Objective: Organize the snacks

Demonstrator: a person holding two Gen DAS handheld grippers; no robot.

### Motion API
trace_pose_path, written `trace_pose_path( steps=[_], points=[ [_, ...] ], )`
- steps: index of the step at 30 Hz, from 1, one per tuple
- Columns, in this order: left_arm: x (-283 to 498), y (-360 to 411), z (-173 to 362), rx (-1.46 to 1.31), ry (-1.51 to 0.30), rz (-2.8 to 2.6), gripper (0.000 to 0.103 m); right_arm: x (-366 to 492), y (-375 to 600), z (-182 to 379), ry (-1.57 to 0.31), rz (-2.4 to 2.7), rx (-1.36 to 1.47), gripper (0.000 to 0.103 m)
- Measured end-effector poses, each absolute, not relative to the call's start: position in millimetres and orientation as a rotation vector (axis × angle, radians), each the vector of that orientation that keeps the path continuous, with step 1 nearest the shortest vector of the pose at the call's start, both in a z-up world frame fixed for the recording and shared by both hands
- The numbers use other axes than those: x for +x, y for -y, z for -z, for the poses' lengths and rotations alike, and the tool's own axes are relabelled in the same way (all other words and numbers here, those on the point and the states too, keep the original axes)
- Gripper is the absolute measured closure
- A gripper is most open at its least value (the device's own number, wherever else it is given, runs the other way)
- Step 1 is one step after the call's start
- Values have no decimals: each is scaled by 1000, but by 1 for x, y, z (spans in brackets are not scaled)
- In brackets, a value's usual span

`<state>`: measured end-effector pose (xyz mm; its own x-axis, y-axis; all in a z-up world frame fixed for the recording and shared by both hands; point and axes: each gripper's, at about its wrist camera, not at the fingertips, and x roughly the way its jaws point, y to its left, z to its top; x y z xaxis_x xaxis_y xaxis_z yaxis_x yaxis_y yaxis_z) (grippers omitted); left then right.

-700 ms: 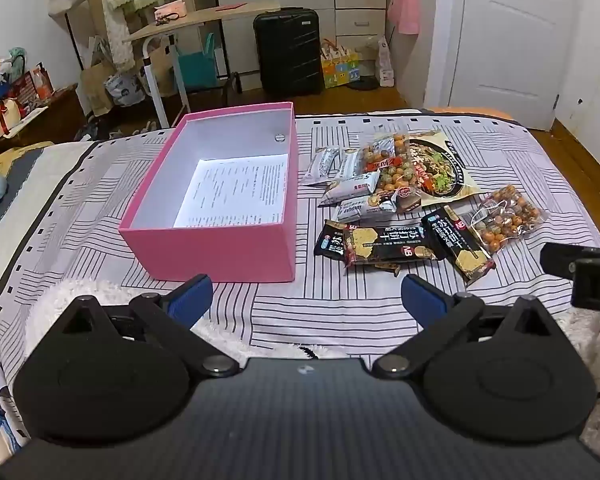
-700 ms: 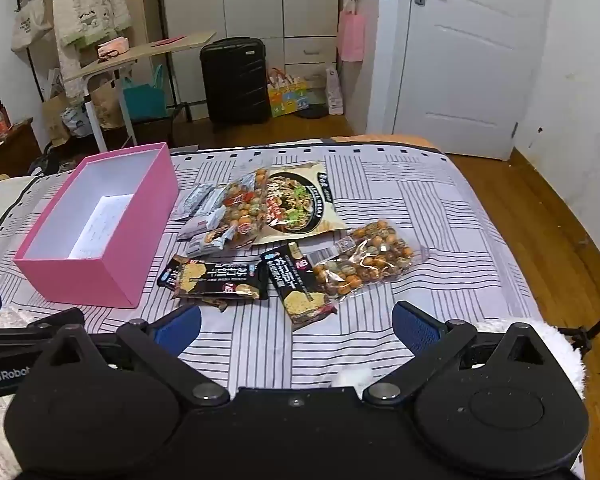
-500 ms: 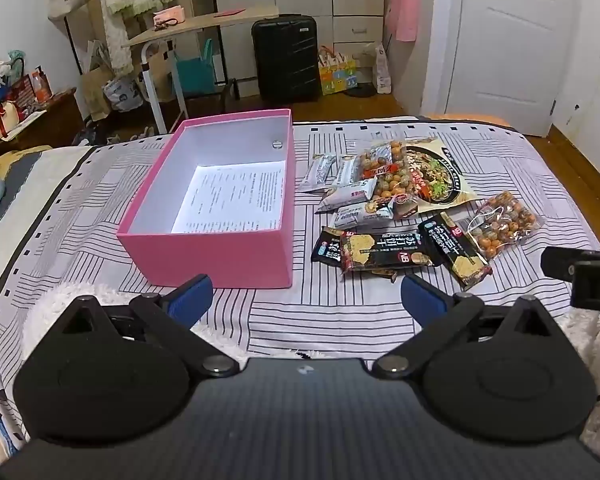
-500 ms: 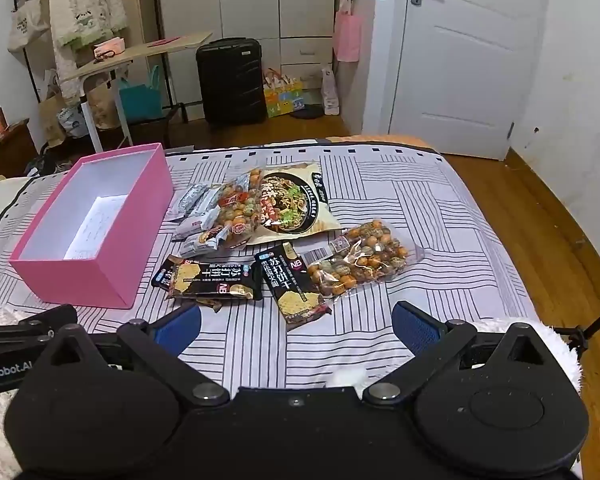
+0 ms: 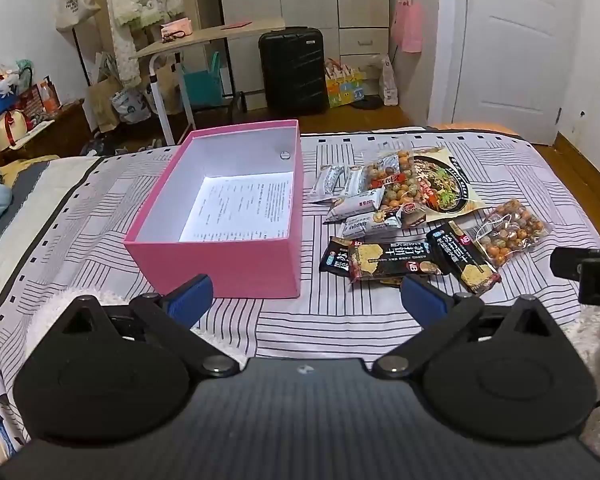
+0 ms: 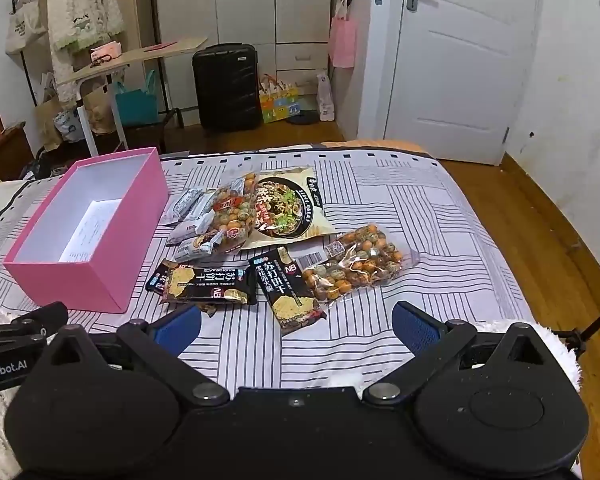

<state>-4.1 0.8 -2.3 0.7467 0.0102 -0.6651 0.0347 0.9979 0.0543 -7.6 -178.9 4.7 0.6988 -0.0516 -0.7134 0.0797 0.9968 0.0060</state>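
Observation:
An open pink box (image 5: 216, 268) (image 6: 84, 280) stands on the striped bed, with only a printed sheet (image 5: 244, 208) on its floor. To its right lie several snack packs: black cracker packs (image 5: 392, 262) (image 6: 208, 284), a second black pack (image 6: 290, 292), clear bags of coated nuts (image 5: 512, 234) (image 6: 356, 266), a big noodle pack (image 5: 444, 188) (image 6: 286, 210) and small white bars (image 5: 356, 204) (image 6: 190, 206). My left gripper (image 5: 304, 298) is open and empty, in front of the box's near right corner. My right gripper (image 6: 296, 324) is open and empty, just short of the black packs.
A fluffy white blanket (image 5: 72, 300) (image 6: 556, 344) lies at the bed's near edge. Beyond the bed stand a black suitcase (image 5: 292, 70), a small desk (image 5: 204, 38), bags and a white door (image 6: 456, 64). Wooden floor (image 6: 540, 216) runs along the bed's right side.
Both views have shifted slightly: box and snacks sit a little lower and nearer in frame. Both grippers stay open and empty. Nothing on the bed has moved.

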Motion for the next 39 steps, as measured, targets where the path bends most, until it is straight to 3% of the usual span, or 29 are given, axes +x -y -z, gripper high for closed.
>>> trace_pose_path(
  steps=[21, 39],
  points=[
    [-8, -3, 8, 44, -685, 28, 0, -25, 169, 3, -634, 50, -42, 0],
    [-6, -5, 13, 32, -710, 39, 0, -23, 162, 12, -635, 53, -71, 0]
  ],
)
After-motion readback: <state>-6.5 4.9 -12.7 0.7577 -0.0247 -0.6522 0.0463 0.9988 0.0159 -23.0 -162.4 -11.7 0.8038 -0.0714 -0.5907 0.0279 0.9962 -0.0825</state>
